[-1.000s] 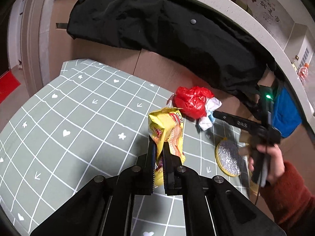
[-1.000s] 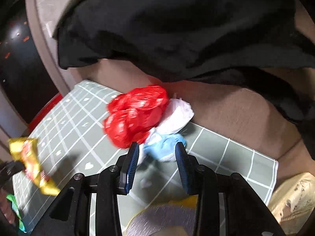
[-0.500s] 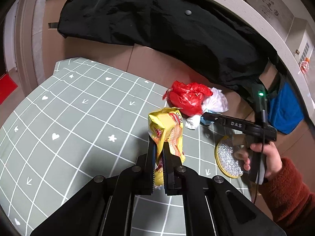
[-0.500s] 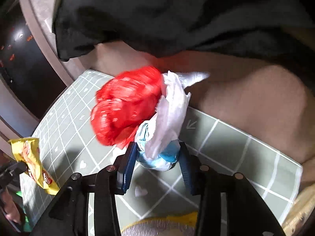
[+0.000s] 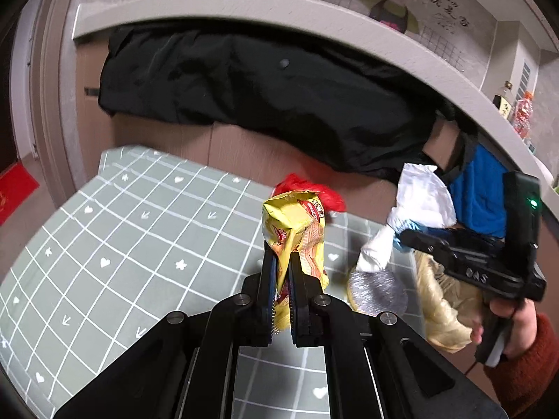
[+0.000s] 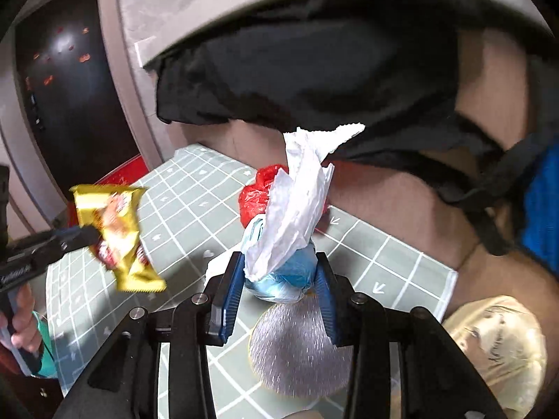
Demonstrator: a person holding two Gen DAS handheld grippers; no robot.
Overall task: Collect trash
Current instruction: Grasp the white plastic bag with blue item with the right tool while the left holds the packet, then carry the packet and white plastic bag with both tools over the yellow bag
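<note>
Gripping a yellow snack wrapper (image 5: 297, 230), the left gripper (image 5: 283, 279) holds it above the checked surface (image 5: 139, 244); the right gripper (image 6: 279, 279) has its jaws clamped on a blue-and-white wad of trash (image 6: 290, 244), also lifted.

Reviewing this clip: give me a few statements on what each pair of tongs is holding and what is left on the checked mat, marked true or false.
1. The left tongs are shut on the yellow snack wrapper. True.
2. The right tongs hold nothing. False: they grip the white and blue wad.
3. The red plastic bag lies on the checked mat. True.
4. The silver foil disc is held in the left tongs. False: it lies on the mat.
</note>
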